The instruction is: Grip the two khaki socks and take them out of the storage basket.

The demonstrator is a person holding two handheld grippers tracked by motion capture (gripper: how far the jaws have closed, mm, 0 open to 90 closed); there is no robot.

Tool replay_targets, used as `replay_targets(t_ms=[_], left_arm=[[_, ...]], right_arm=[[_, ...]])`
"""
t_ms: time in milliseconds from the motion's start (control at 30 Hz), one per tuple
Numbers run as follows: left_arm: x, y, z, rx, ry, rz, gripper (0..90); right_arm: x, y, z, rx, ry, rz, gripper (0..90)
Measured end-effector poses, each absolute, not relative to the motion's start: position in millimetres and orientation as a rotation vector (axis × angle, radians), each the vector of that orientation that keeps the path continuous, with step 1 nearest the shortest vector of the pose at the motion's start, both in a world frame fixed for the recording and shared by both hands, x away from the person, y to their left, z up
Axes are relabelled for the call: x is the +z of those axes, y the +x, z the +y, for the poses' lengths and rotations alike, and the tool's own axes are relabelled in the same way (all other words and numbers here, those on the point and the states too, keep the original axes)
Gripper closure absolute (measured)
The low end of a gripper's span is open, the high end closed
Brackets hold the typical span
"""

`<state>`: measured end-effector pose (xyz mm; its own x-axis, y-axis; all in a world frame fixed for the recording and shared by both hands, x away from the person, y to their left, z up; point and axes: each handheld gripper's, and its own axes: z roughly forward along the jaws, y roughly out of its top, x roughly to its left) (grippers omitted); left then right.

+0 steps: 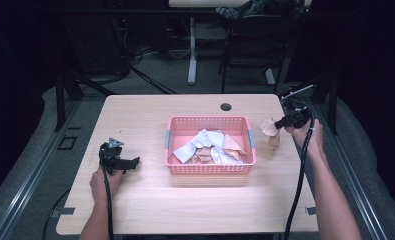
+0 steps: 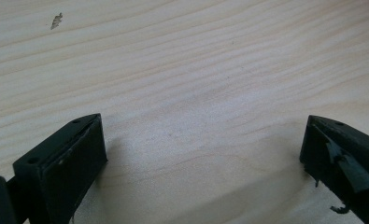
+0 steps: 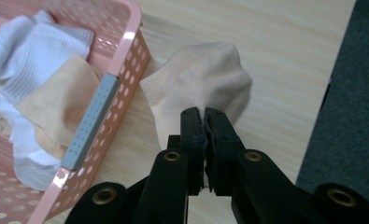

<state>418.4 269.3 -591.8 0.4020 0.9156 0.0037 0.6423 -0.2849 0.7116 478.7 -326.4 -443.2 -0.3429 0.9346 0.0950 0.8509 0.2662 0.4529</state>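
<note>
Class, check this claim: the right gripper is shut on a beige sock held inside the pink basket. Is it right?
Not quite. The right gripper is shut on the beige sock, but the sock is outside the pink basket, beside its end wall, as the right gripper view shows.

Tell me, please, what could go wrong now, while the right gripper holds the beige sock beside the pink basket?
1. The right gripper pinches only an edge of the beige sock, so it may slip out.
2. The sock hangs close to the pink basket and could catch on its rim.
3. The left gripper rests open, low over the table, too far away to help.
</note>
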Motion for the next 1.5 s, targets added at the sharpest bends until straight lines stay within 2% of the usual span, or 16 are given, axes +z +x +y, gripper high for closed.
replay_targets(t_ms=[300, 467, 633, 1033, 1200, 1500], left_arm=[[-591.8, 418.4, 269.3, 0.557, 2.029, 1.323, 0.1], [-591.8, 418.4, 269.3, 0.558, 2.029, 1.323, 0.1], [-591.8, 418.4, 269.3, 0.558, 2.029, 1.323, 0.1], [-591.8, 418.4, 269.2, 0.558, 2.029, 1.324, 0.1], [-591.7, 418.4, 269.5, 0.558, 2.033, 1.322, 0.1], [-591.9, 418.4, 269.2, 0.557, 2.027, 1.324, 0.1]], right_arm=[[-488.9, 483.9, -324.8, 0.6, 1.759, 2.407, 83.6], [-487.1, 479.9, -324.2, 0.631, 1.755, 2.378, 64.1], [-461.8, 473.1, -321.7, 0.696, 1.701, 2.355, 46.4], [-410.7, 456.5, -271.9, 0.777, 1.474, 2.417, 14.0], [-407.1, 452.4, -242.6, 0.783, 1.372, 2.479, 8.4], [-436.1, 454.6, -199.8, 0.685, 1.289, 2.621, 12.1]])
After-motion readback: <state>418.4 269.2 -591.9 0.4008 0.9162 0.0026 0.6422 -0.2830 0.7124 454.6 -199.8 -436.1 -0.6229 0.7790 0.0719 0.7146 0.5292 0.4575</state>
